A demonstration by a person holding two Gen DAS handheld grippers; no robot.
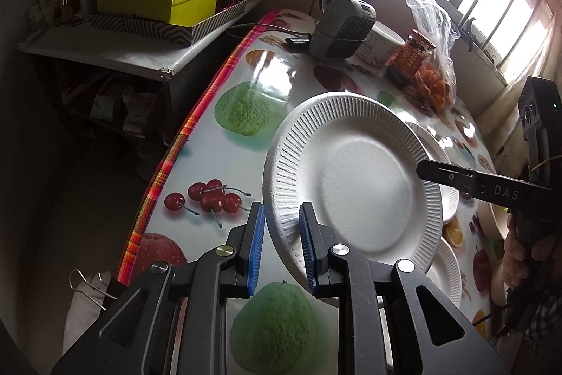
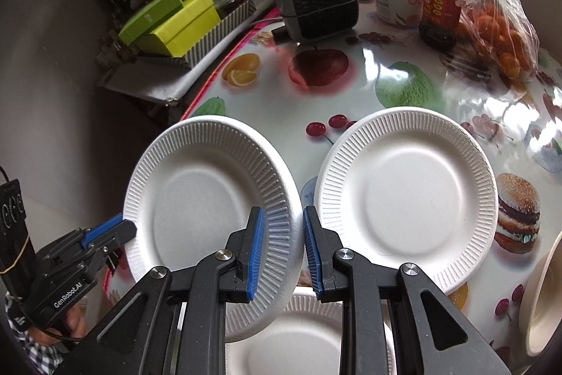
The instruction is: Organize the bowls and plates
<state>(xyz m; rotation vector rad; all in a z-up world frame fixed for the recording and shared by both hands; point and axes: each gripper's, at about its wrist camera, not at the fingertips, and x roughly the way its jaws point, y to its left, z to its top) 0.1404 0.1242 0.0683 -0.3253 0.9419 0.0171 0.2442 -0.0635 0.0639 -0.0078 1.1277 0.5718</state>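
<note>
Gripping one ribbed white paper plate [image 2: 210, 220] at opposite rims, left gripper [image 2: 123, 231] and right gripper [image 2: 283, 252] clamp nearly closed; second plate [image 2: 407, 195] centre-right, heater [image 2: 316, 2] above.

Both grippers [image 1: 281, 248] [image 2: 282, 252] angled down, jaws narrowed.

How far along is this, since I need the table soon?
Done: no stack visible yet. In hand: the left gripper and right gripper both pinch the lifted plate by its rim. Left: the far plate and near plate lie on the table, and the bowl sits beside them.
</note>
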